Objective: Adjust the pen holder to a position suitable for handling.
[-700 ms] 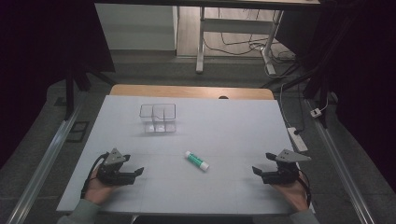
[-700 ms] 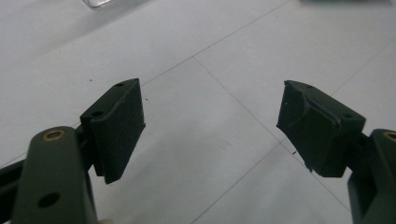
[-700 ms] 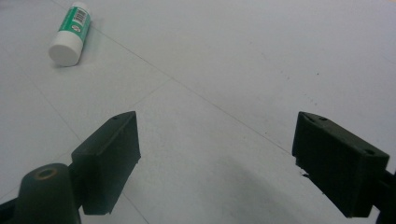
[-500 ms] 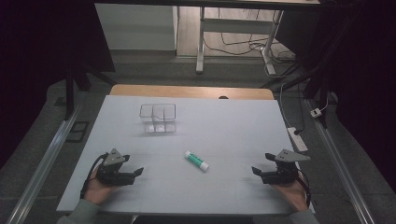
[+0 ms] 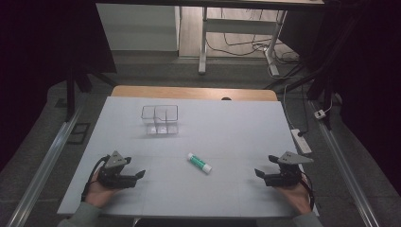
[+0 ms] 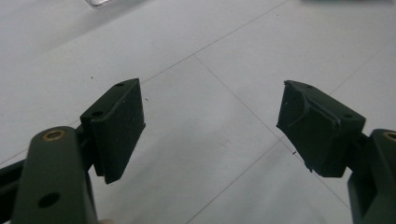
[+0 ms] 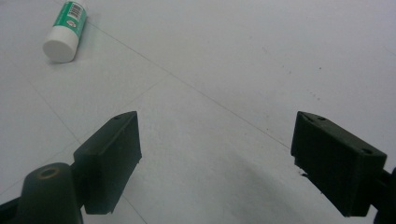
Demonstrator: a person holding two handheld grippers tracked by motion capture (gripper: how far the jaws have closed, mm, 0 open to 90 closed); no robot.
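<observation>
So, both hands are parked near the front edge of the white tabletop [image 5: 227,123], one gripper each. Left gripper [image 5: 140,175] sits at the front left, low over the surface, jaws pointing toward the middle. In the left gripper view its jaws are spread wide with nothing between them, just bare tabletop with faint seam lines. Right gripper [image 5: 257,173] mirrors it at the front right, jaws pointing inward too. The right gripper view shows the same deal: jaws wide apart, nothing pinched, plain white surface in the gap.

The glue stick [image 5: 199,162] lies flat on its side roughly between the two grippers, a bit farther from the person than either of them and well apart from both. It's got a green label and white ends, and it lies at a slant in the high view. In the right gripper view you catch it at the upper left corner [image 7: 65,31], white cap end facing the camera, barcode on the label, clear of the jaws.

Farther back, left of centre, there's a clear plastic box [image 5: 160,119] with dividers inside, standing upright. Looks empty as far as I can tell. It's well apart from the glue stick and both grippers.
</observation>
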